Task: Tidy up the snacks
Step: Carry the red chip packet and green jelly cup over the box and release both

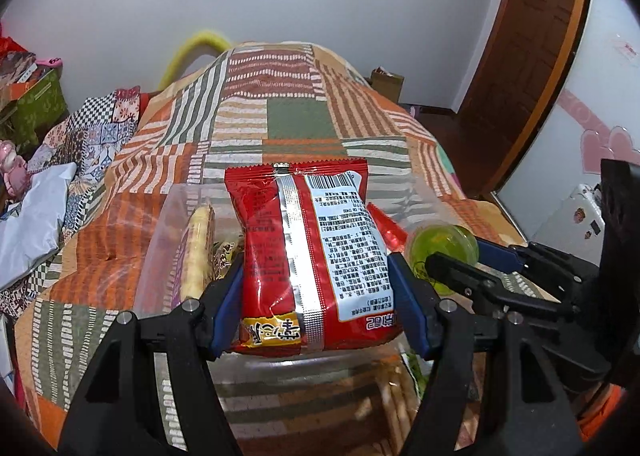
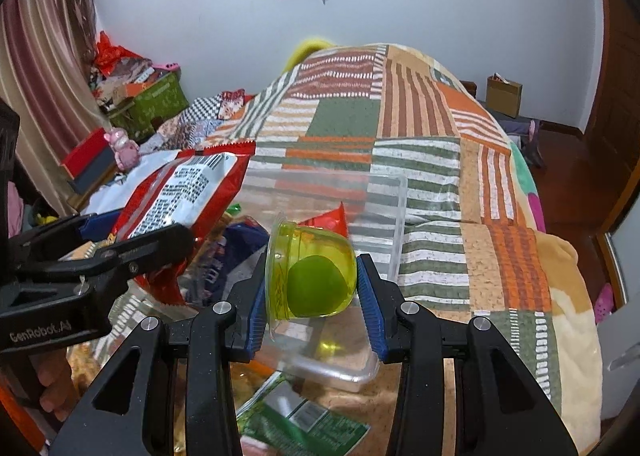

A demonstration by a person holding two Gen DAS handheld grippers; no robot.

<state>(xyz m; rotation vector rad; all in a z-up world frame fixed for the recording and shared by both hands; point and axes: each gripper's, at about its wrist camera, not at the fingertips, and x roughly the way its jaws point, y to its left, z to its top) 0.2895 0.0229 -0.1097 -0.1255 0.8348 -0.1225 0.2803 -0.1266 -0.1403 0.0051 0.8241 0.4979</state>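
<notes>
My left gripper [image 1: 316, 292] is shut on a red snack bag [image 1: 312, 252] with a white label, held over a clear plastic box [image 1: 160, 240] on the bed. My right gripper [image 2: 312, 288] is shut on a green jelly cup [image 2: 316, 276], held on its side above the same clear box [image 2: 396, 215]. The right gripper also shows in the left wrist view [image 1: 460, 268] with the jelly cup [image 1: 444, 248]. The left gripper and red bag [image 2: 188, 191] show at left in the right wrist view. A yellowish snack pack [image 1: 198, 252] and other packets lie in the box.
The box sits on a patchwork striped bedspread [image 2: 420, 143]. A green packet [image 2: 300, 424] lies on the bed near my right gripper. Clothes, a green bin [image 2: 156, 99] and a pink toy [image 2: 124, 147] are at the left. A wooden door [image 1: 532, 55] is at the right.
</notes>
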